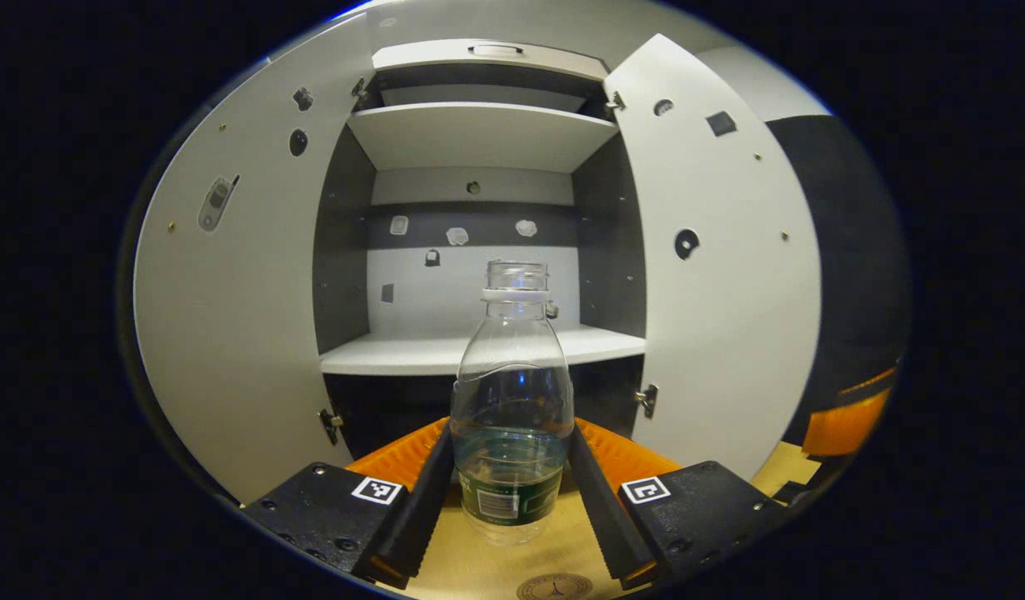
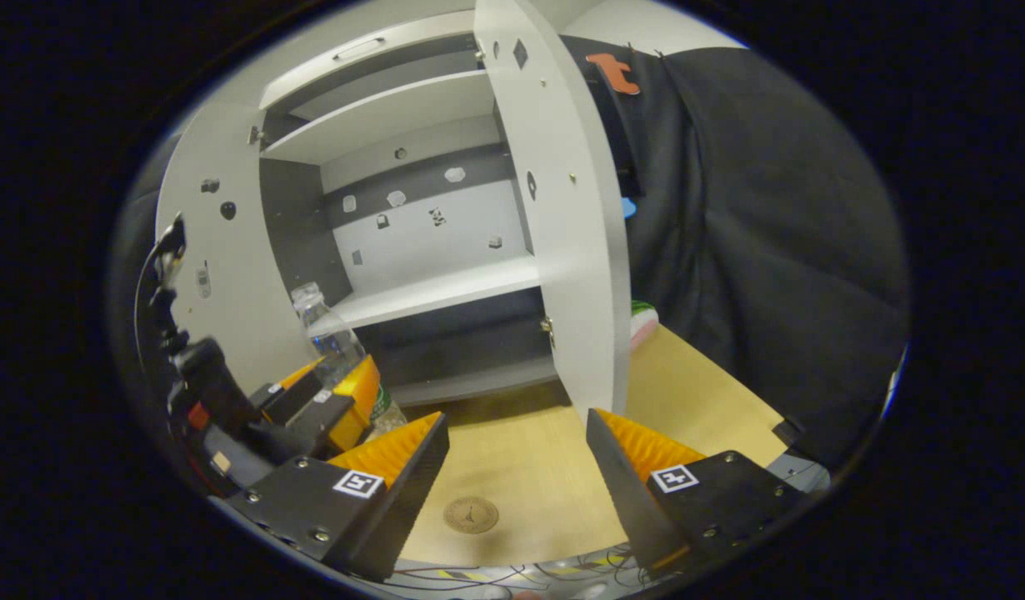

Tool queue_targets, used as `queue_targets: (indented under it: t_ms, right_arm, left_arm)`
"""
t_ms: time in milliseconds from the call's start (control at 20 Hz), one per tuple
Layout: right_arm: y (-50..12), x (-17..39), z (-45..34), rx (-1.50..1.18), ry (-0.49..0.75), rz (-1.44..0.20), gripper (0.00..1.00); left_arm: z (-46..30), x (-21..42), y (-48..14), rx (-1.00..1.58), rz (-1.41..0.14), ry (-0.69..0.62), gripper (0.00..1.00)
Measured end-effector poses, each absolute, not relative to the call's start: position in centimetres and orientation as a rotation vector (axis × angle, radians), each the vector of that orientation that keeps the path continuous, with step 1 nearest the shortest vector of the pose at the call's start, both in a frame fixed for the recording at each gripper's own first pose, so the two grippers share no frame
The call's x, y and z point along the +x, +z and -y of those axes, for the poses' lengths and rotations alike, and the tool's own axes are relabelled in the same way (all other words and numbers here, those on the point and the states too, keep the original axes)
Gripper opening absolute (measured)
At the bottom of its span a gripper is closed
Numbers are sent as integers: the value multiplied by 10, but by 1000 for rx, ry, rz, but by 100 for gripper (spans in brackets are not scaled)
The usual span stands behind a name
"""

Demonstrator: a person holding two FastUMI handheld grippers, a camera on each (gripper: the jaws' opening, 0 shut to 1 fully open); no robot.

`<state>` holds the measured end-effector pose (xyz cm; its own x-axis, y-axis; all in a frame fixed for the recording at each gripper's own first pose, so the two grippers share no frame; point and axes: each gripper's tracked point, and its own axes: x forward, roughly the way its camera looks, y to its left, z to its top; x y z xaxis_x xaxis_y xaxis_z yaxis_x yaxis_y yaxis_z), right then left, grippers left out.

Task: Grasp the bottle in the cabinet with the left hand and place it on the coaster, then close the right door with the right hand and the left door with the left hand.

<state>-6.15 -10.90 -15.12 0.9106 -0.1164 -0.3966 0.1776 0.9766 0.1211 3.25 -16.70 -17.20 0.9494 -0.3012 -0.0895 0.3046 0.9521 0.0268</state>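
Bottle (image 1: 512, 400), clear ribbed plastic, clamped in left gripper (image 1: 512, 492) jaws; right gripper (image 2: 517, 458) jaws spread.

Both views are dim and warm-toned, with strong fisheye bending at the edges. The cabinet (image 1: 479, 133) shelves look evenly lit; the lower recess lies in shadow.

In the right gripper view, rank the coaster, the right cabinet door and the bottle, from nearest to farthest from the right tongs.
1. Coaster: on the table, just ahead between the right tongs.
2. Right cabinet door: open, its lower edge a little beyond the tips.
3. Bottle: far left, held by the left tongs.
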Motion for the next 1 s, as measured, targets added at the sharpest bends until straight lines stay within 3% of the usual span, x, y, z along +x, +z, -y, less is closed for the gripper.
queue_targets:
  t_ms: [500,1000]
  right_arm:
    - [-200,-89,146,139,-253,-483,100]
    - [-227,-95,146,123,-233,-556,100]
  left_arm:
    - [179,-21,-328,0,-332,-355,82]
    - [189,-22,-354,-10,-323,-363,82]
